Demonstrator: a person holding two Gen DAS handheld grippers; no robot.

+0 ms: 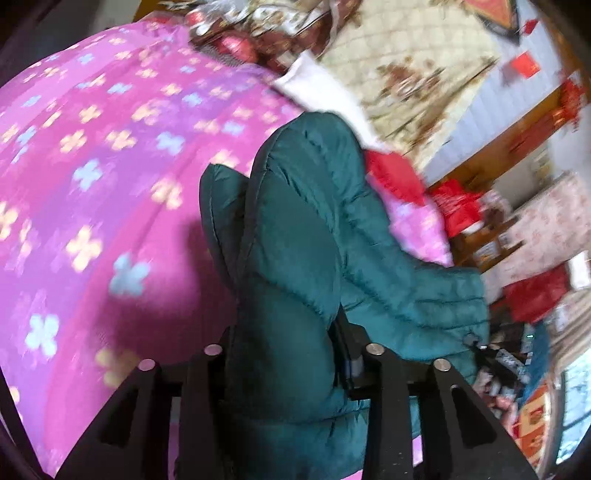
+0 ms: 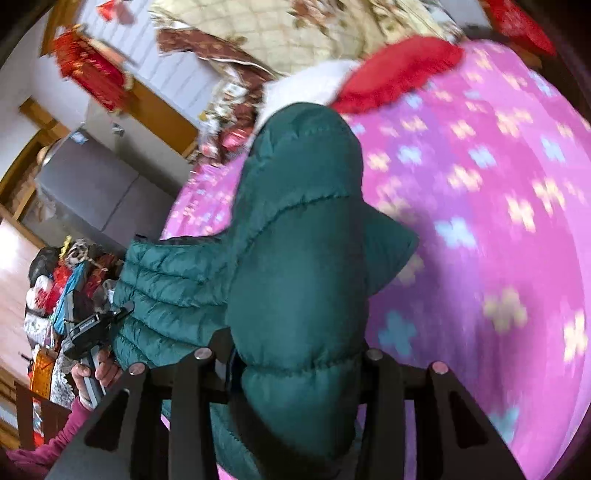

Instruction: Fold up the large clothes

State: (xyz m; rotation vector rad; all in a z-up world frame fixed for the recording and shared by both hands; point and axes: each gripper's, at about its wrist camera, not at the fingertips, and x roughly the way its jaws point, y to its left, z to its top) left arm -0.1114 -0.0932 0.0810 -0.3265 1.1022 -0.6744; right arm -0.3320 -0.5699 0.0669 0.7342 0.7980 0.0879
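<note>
A dark teal quilted puffer jacket point(image 1: 303, 229) hangs lifted above a pink flowered bedspread point(image 1: 92, 166). My left gripper point(image 1: 291, 369) is shut on a thick fold of the jacket, which fills the gap between its black fingers point(image 1: 380, 373). The jacket also shows in the right wrist view point(image 2: 295, 229), where my right gripper point(image 2: 291, 373) is shut on another fold of it. The jacket stretches between the two grippers. The left gripper and the hand holding it show at the left of the right wrist view point(image 2: 88, 332). Both views are motion-blurred.
The bedspread point(image 2: 480, 221) covers the bed. A red pillow point(image 2: 399, 70), a white cloth point(image 2: 306, 85) and a beige floral quilt point(image 2: 295, 29) lie at the bed's head. A grey cabinet point(image 2: 96, 188) and cluttered bags point(image 2: 62, 288) stand beside the bed.
</note>
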